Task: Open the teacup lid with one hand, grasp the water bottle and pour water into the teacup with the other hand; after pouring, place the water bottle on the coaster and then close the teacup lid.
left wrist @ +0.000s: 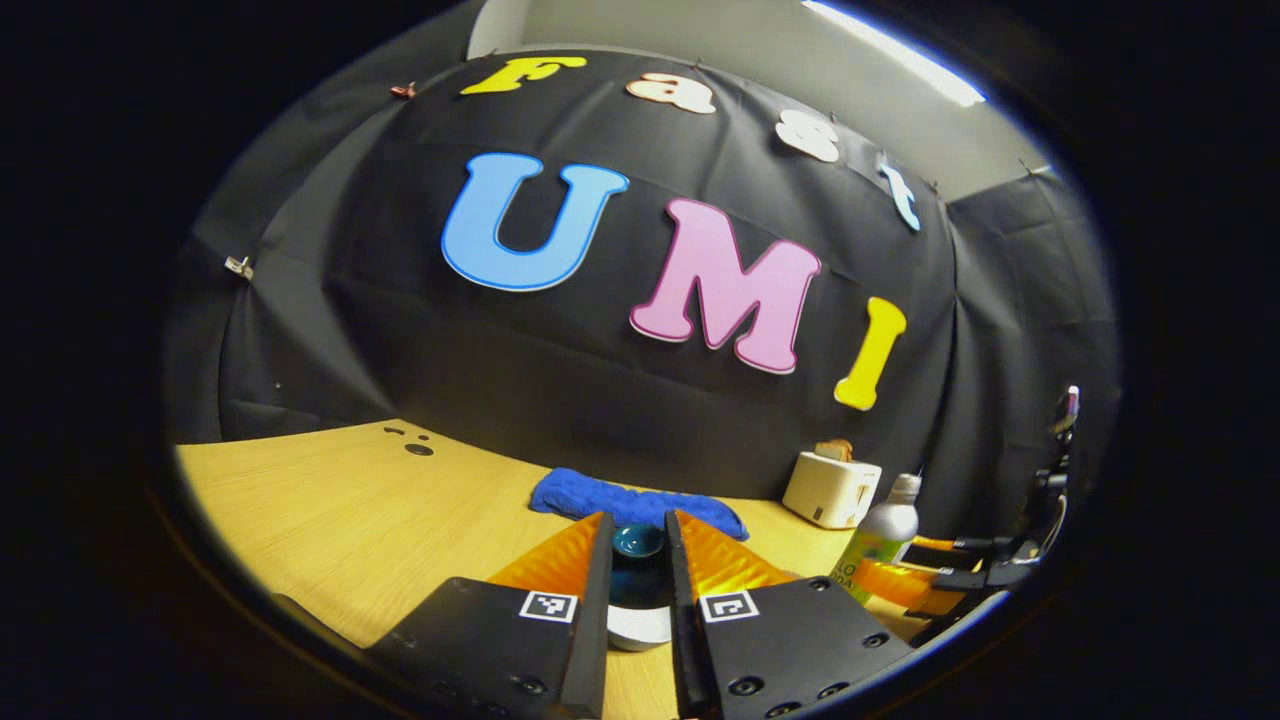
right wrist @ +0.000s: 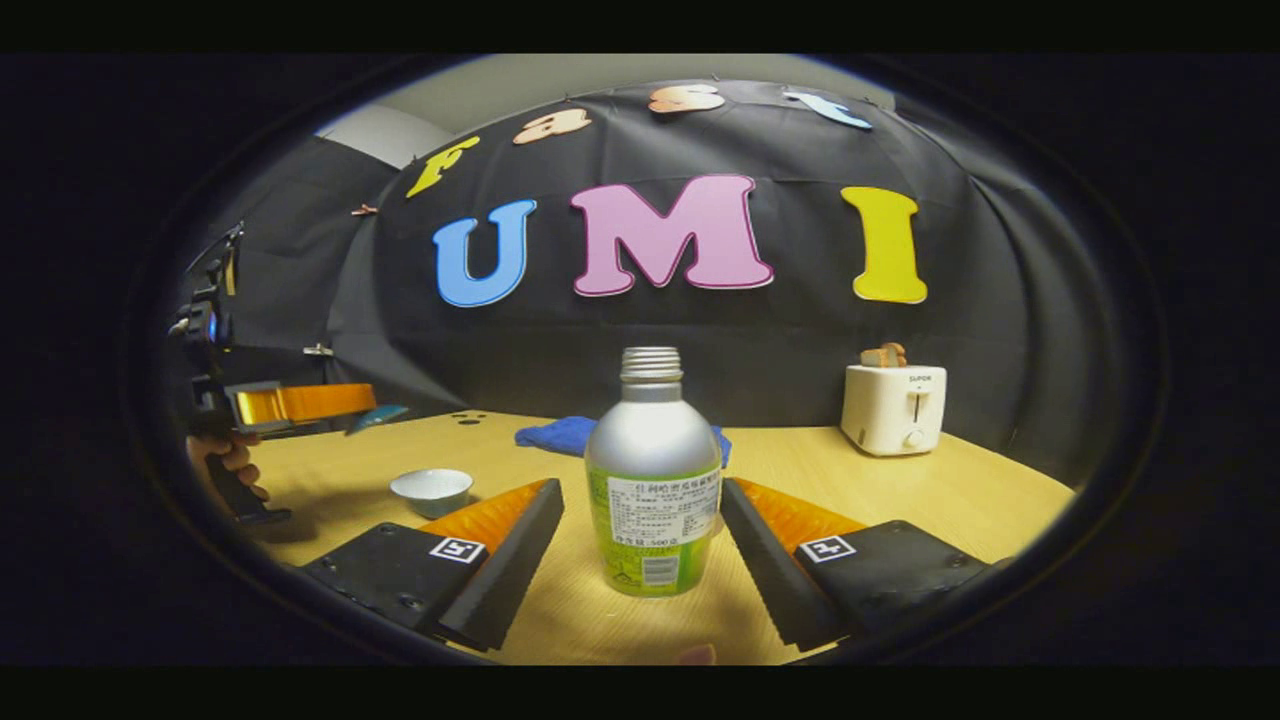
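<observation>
Wooden desk [right wrist: 900, 500] carries a cream toaster [right wrist: 893, 408] at 2 o'clock, a blue cloth [right wrist: 560, 433] at 12 and the silver water bottle [right wrist: 652, 480] upright, capless, centred between the spread fingers of the released right claw [right wrist: 640, 560], neither finger touching it. White teacup [right wrist: 431, 490] sits uncovered on the desk at 9 o'clock in the right gripper view. Left claw [left wrist: 640, 560] is clenched on the dark teal lid [left wrist: 638, 545], held up above the teacup, with a hand [right wrist: 232, 460] on its grip.
</observation>
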